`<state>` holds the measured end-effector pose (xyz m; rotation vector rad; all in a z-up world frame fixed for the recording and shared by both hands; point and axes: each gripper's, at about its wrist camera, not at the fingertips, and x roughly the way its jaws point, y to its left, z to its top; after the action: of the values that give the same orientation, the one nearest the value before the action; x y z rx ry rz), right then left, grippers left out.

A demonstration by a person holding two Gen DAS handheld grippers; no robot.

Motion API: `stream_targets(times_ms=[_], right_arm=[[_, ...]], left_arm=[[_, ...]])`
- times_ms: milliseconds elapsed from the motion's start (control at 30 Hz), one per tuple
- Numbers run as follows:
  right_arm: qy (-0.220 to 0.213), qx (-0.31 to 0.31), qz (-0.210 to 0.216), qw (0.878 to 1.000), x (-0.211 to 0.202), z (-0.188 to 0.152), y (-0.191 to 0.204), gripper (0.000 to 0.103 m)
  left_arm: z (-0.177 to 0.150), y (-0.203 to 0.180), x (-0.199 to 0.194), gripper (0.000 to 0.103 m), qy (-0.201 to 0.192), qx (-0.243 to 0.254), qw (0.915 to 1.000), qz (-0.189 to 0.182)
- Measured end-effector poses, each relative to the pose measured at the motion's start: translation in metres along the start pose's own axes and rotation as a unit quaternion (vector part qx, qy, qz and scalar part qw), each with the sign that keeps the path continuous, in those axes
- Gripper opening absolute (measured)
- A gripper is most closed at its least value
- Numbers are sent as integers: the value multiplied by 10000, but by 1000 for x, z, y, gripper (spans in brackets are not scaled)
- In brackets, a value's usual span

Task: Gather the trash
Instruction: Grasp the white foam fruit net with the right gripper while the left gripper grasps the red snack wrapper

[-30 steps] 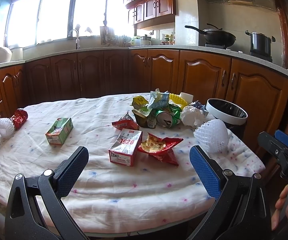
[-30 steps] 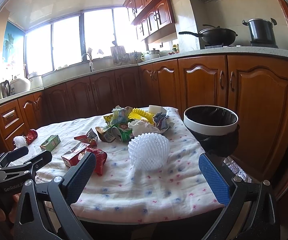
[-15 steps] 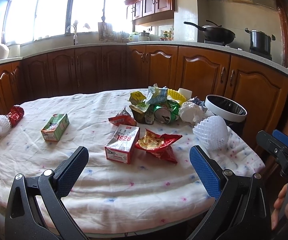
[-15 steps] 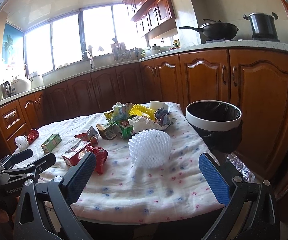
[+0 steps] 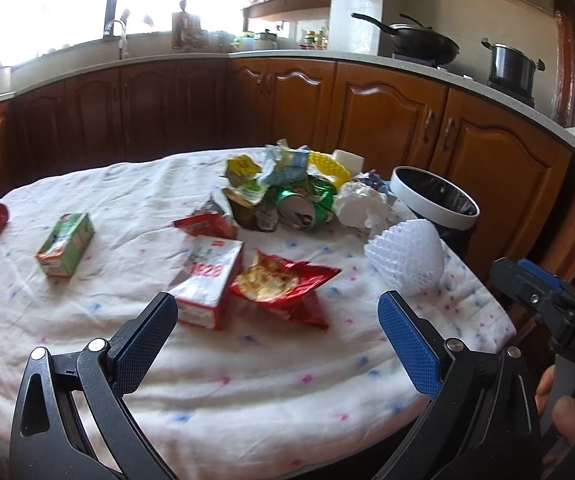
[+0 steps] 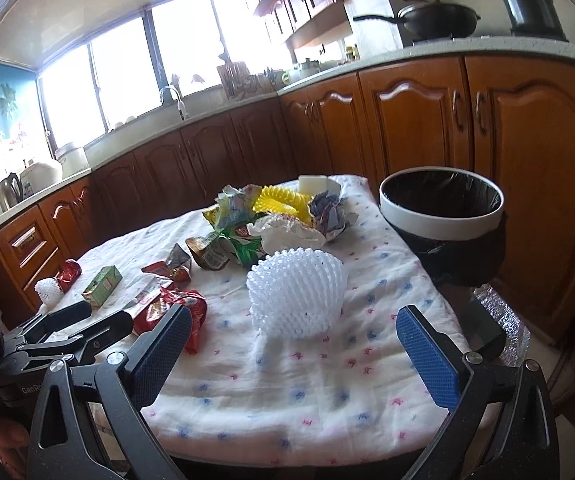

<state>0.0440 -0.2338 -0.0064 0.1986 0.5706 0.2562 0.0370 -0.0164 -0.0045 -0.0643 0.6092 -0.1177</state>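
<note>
Trash lies on a cloth-covered table [image 5: 247, 380]. A red and white carton [image 5: 207, 284] and a torn red snack bag [image 5: 283, 284] lie just beyond my open, empty left gripper [image 5: 279, 336]. A white foam net [image 6: 295, 296] lies in front of my open, empty right gripper [image 6: 291, 352]; it also shows in the left wrist view [image 5: 407, 260]. A pile of wrappers and a green can [image 5: 299, 208] sits at the far side. A green carton [image 5: 65, 244] lies to the left. A black-lined bin with a white rim [image 6: 443, 208] stands beside the table's right edge.
Wooden kitchen cabinets [image 6: 407, 120] run behind the table and to the right. A wok [image 5: 419, 44] and a pot [image 5: 513, 64] sit on the stove. A red wrapper and a small foam net [image 6: 57, 282] lie at the table's far left.
Both grippers have moved closer to the table and tilted down a little. The trash on the table has not moved.
</note>
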Motion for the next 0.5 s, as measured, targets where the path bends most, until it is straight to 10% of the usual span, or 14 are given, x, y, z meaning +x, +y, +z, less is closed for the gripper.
stream_targets(times_ms=[367, 500], right_arm=[[679, 359, 199, 9969, 61, 12, -20, 91], [865, 428, 269, 9950, 77, 11, -23, 73]], left_arm=[[14, -14, 51, 96, 408, 283, 9987, 138], [11, -12, 68, 73, 682, 291, 9972, 101]])
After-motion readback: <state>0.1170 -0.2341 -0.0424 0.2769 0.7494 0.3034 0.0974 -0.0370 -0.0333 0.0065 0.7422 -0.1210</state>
